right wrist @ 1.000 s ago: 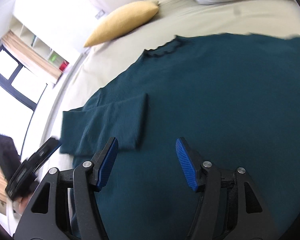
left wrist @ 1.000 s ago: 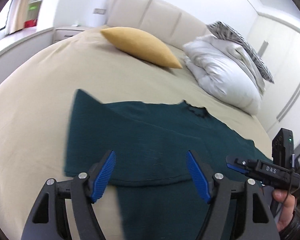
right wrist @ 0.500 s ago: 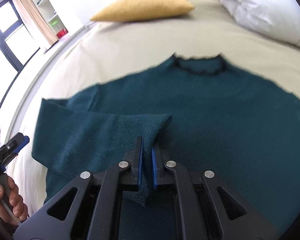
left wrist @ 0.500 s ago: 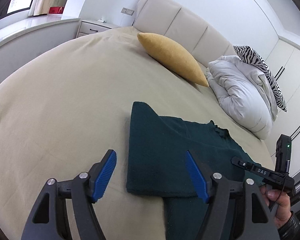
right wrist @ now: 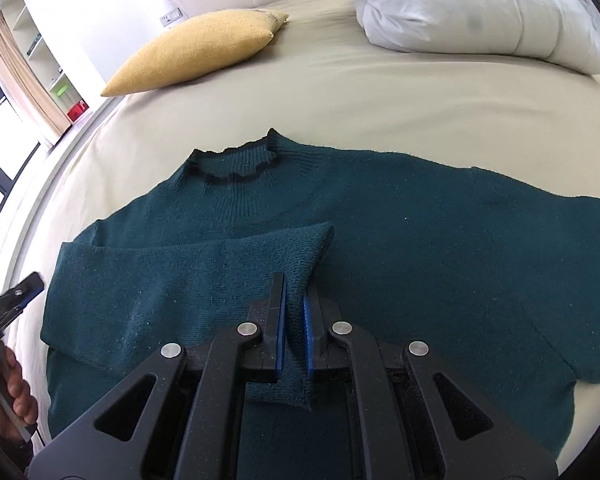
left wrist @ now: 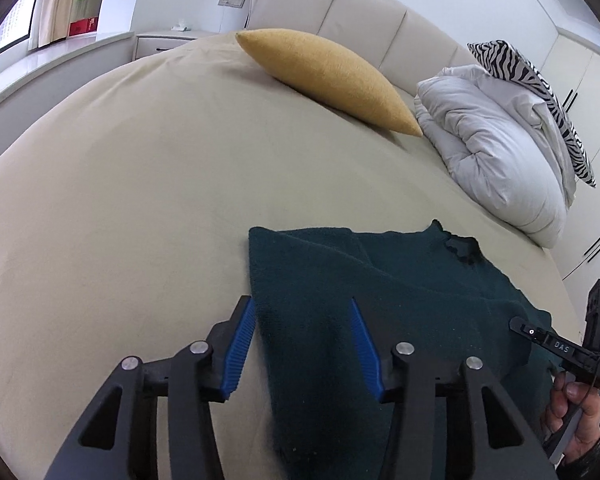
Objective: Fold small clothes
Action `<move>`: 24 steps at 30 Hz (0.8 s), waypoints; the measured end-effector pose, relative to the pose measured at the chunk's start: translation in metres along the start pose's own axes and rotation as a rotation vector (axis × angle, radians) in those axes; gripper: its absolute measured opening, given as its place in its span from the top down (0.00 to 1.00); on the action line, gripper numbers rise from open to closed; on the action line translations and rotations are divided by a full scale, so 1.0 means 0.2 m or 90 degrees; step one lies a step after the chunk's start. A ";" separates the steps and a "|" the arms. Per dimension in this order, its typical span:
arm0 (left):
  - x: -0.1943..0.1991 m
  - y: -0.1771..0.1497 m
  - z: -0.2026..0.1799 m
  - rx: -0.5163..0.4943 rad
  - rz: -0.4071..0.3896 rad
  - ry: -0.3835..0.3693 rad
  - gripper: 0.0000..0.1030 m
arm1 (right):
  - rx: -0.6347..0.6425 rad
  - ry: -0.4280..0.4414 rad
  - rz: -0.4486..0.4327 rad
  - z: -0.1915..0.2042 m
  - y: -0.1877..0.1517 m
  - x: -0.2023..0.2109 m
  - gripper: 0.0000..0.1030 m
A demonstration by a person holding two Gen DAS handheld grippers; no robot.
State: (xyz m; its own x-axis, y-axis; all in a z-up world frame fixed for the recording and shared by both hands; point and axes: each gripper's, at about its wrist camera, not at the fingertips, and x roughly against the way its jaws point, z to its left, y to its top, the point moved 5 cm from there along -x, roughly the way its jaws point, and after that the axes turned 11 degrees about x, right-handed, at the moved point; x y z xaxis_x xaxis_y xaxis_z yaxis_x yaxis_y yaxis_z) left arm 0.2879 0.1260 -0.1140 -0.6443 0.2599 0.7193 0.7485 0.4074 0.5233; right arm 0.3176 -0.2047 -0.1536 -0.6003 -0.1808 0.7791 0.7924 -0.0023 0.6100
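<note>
A dark teal sweater lies flat on the beige bed, collar away from me. Its left sleeve is folded across the body. My right gripper is shut on the cuff end of that sleeve and holds it pinched up over the chest. In the left wrist view the sweater shows with its folded left edge. My left gripper is open, its blue pads straddling that left edge just above the fabric.
A yellow pillow and a white duvet with a zebra cushion lie at the head of the bed. A nightstand and window ledge stand at the far left.
My right gripper closed on the sleeve cuff and lifted it over the chest. My left gripper pulled back, then moved right over the sweater's folded left edge and narrowed somewhat.
</note>
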 end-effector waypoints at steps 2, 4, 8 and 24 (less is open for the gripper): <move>-0.05 0.00 0.00 -0.006 0.007 0.021 0.53 | 0.000 0.004 -0.005 0.00 -0.01 -0.01 0.94; -0.10 0.01 0.00 -0.017 0.006 0.037 0.55 | 0.004 0.004 -0.008 0.00 -0.02 -0.02 0.94; -0.16 0.00 0.00 -0.039 0.002 0.067 0.62 | 0.020 0.001 -0.017 0.01 0.00 -0.02 0.94; -0.06 0.00 0.01 -0.068 -0.028 0.081 0.63 | -0.022 -0.017 0.006 -0.08 -0.07 -0.07 0.89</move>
State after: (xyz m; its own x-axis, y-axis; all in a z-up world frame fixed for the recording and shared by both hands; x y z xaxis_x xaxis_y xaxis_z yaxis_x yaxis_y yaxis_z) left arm 0.2958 0.1245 -0.1243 -0.6565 0.1289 0.7433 0.7371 0.3192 0.5957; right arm 0.3162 -0.2174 -0.1746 -0.5952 -0.1543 0.7886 0.8010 -0.0354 0.5976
